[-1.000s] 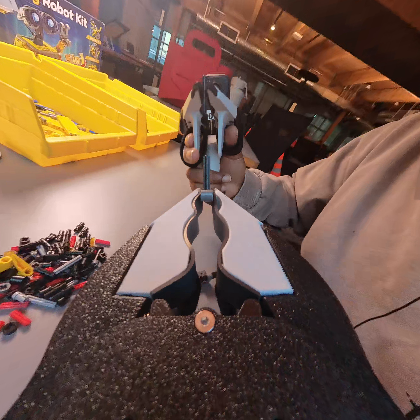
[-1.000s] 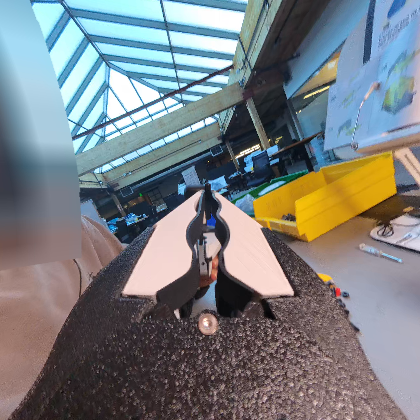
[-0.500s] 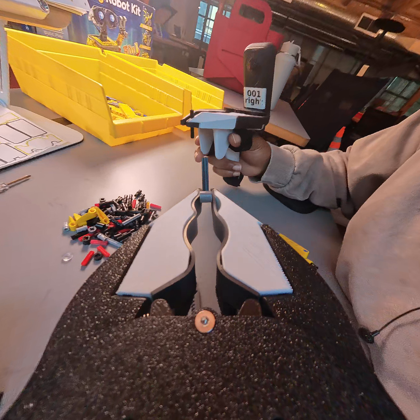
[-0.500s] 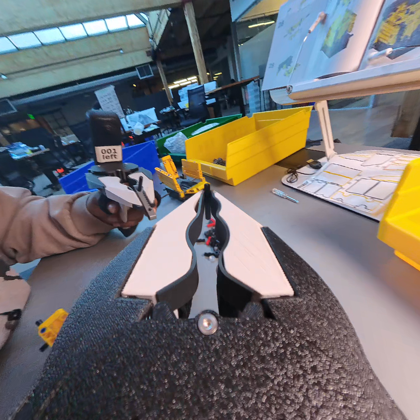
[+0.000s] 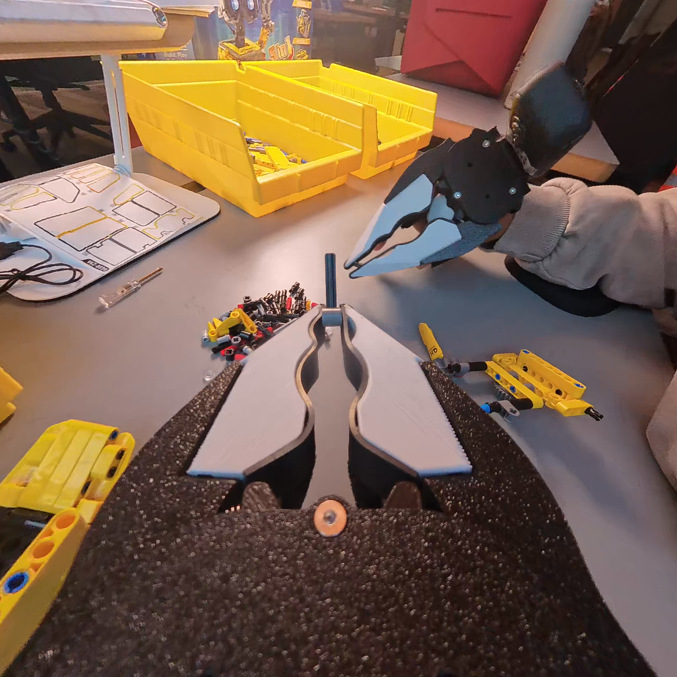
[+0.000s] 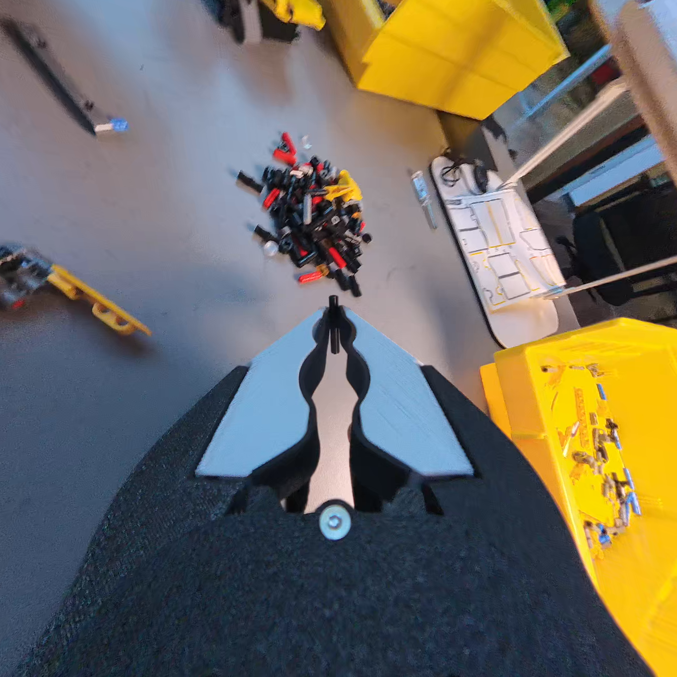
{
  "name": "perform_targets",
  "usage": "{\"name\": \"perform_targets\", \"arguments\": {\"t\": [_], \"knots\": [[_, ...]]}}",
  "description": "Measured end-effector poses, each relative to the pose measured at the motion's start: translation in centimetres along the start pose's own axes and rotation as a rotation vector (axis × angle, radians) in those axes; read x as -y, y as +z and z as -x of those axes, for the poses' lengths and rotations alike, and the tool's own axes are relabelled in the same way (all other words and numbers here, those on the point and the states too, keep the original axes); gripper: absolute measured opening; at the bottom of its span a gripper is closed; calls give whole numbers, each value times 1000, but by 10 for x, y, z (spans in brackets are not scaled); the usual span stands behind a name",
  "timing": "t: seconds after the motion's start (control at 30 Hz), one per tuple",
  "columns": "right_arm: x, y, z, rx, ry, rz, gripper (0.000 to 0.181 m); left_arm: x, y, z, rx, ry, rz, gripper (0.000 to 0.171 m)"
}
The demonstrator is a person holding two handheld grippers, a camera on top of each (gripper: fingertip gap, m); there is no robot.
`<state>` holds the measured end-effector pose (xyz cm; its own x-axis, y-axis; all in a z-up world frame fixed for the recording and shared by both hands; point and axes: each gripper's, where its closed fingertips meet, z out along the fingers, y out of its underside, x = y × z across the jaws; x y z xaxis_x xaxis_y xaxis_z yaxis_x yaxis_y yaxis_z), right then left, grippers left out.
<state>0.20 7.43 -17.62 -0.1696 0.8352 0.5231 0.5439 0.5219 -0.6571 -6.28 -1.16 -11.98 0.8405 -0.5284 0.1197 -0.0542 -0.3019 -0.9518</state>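
Fingers of the left gripper [image 5: 332, 315] are pinched on a small grey connector [image 5: 331, 317] carrying an upright dark rod [image 5: 330, 280]. A short black pin [image 6: 333, 324] is clamped at the tips of the right gripper [image 6: 333, 315], held above the grey table [image 6: 165, 205]. A pile of small parts [image 6: 311, 219] is seen just beyond, yellow bins [image 5: 263, 146] farther back.

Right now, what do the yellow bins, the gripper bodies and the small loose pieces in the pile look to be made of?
Yellow bins: moulded plastic, smooth and slightly glossy, with ribbed walls.
Left gripper body: black, coarse speckled grain, probably printed plastic; its fingers are matt grey with fine layer lines.
Right gripper: the same look.
Pile of small pieces: shiny hard plastic pins, black, red and yellow.
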Motion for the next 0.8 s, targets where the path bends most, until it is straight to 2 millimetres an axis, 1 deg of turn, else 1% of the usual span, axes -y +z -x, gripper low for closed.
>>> {"name": "perform_targets", "arguments": {"t": [0.03,0.1,0.23,0.3,0.47,0.57,0.67,0.7,0.8], "knots": [[-4,-1,5,28,-38,27,2,-1,0,2,7,1,2,6],[-8,-3,9,43,-80,53,3,-2,0,4,15,1,8,6],[-12,-6,33,184,-88,71,3,-9,3,7,23,2,30,6],[-15,-7,38,216,-81,84,4,-12,4,7,27,7,44,6],[-12,-15,46,317,7,63,24,-17,7,6,25,13,66,6],[-14,-20,44,358,90,51,37,-18,8,7,22,7,71,6],[-18,-17,31,339,231,43,54,-18,7,7,19,2,68,6],[-20,-16,27,333,265,50,56,-18,8,7,17,0,69,6],[-22,-14,29,368,312,78,40,-18,8,6,15,0,71,6]]}}
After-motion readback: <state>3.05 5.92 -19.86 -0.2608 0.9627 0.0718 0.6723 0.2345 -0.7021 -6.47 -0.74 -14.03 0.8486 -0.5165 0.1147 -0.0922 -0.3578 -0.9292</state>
